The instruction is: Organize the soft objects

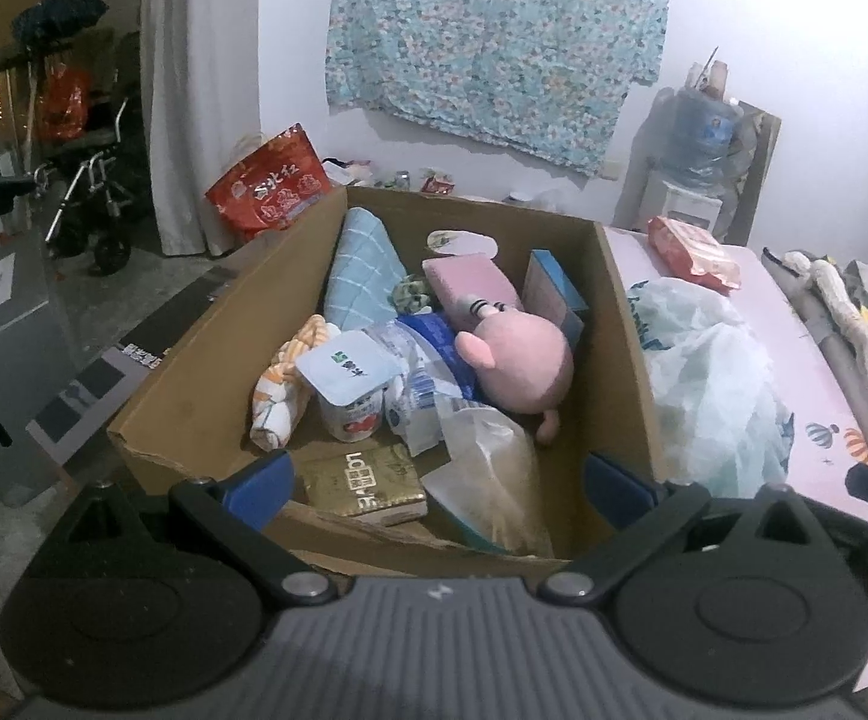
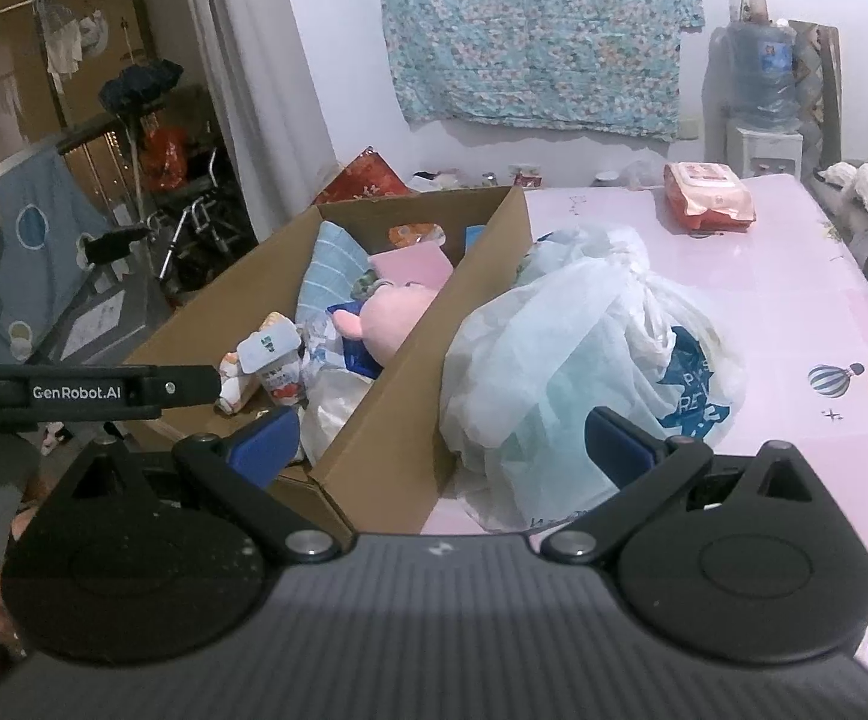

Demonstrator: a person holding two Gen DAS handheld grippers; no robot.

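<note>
Left view: 2 blue fingers (image 1: 260,489) spread wide, nothing between them — left gripper (image 1: 440,489) hangs over the near wall of the box (image 1: 626,324), looking down into it. Pink plush (image 1: 524,369) lies in the box ahead and slightly right of the gripper's centre line, head toward the near right, long axis running back-left over the blue towel (image 1: 359,270). Yogurt cup (image 1: 353,396) and gold packet (image 1: 362,483) sit nearer the left finger; not soft, likely not targets.

Right view: fingers (image 2: 620,447) also wide apart, empty. Right gripper (image 2: 443,450) faces the white bag (image 2: 572,372), which sits on the pink table (image 2: 794,300) just beside the box's right wall, right finger near or touching it. Red wipes pack (image 2: 710,195) well beyond.

Judgement: left is nearer the plush, right nearer the bag — straight-ahead reach for either.
</note>
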